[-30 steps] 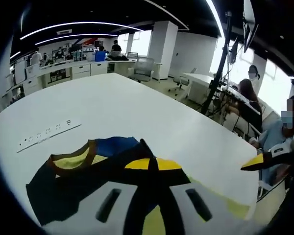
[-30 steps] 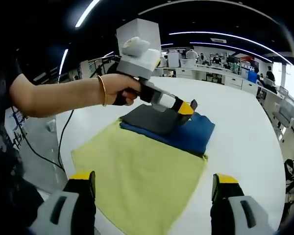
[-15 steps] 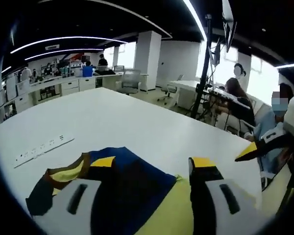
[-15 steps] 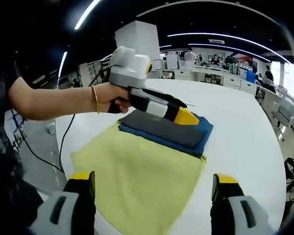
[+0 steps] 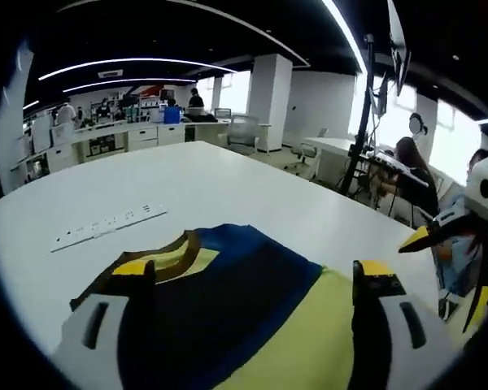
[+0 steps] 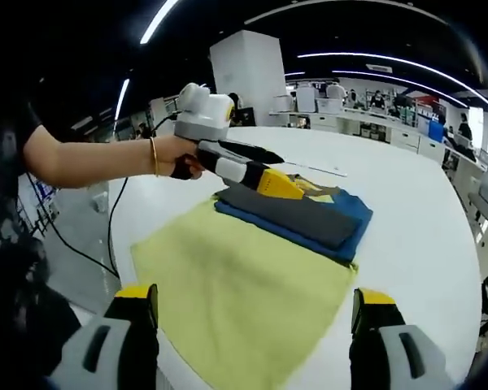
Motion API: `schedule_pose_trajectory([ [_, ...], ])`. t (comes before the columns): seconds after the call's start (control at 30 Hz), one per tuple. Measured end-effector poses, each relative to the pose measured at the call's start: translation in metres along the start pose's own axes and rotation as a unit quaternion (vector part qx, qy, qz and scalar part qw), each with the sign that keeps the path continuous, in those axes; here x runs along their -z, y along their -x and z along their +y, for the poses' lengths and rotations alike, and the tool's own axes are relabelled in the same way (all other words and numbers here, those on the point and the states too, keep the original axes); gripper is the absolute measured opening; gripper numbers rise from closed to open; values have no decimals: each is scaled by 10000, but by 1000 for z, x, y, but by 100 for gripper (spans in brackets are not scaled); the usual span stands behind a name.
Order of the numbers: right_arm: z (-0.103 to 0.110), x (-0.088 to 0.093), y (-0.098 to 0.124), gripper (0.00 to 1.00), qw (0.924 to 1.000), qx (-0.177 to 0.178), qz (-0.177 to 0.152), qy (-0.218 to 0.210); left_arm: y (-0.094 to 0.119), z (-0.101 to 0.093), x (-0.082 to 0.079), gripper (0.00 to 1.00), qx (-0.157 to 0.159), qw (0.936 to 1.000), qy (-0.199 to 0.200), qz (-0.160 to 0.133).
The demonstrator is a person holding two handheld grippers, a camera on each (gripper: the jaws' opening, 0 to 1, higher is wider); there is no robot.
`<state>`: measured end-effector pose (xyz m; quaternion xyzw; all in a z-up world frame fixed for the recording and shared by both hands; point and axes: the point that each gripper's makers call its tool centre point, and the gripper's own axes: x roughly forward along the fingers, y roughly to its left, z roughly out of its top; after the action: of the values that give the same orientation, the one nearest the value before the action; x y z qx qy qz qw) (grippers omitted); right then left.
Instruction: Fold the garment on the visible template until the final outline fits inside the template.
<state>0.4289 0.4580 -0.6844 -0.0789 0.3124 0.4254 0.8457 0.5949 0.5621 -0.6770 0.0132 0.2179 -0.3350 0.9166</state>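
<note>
1. Since a second ago the left gripper [image 6: 270,180] has let go of the dark fold it was pinching and lifted off; its jaws, then pressed together, now stand spread.
2. Nearest in the right gripper view, the right gripper [image 6: 252,325] hangs over the near edge of the yellow template [image 6: 244,284], jaws wide apart and holding nothing.
3. The yellow template lies flat on the white table [image 6: 423,203], one corner toward the table edge.
4. On the template's far end sits the folded garment [image 6: 297,218], a dark grey panel stacked on blue, with a bit of yellow and brown trim at its far side. Its blue edge reaches the template's far corner; whether it runs past, I cannot tell.
5. Just above the garment's left end hovers the left gripper, gripped by a hand [image 6: 172,156] with a gold bracelet.
6. In the left gripper view the left gripper [image 5: 252,280] frames the garment [image 5: 220,284], with the right gripper [image 5: 451,231] at the right edge.
7. Beyond the garment a white power strip [image 5: 110,227] lies on the table.
8. Far behind are desks, chairs and seated people.
</note>
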Motion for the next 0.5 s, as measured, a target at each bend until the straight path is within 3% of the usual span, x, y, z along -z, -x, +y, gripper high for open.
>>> schedule_pose_trajectory([
  [0.33, 4, 16, 0, 100, 9994, -189, 278, 123, 52, 14, 30, 99, -67, 9994, -267, 198],
  [0.5, 10, 23, 0, 100, 9984, -317, 396, 252, 84, 11, 43, 99, 75, 9989, -412, 208],
])
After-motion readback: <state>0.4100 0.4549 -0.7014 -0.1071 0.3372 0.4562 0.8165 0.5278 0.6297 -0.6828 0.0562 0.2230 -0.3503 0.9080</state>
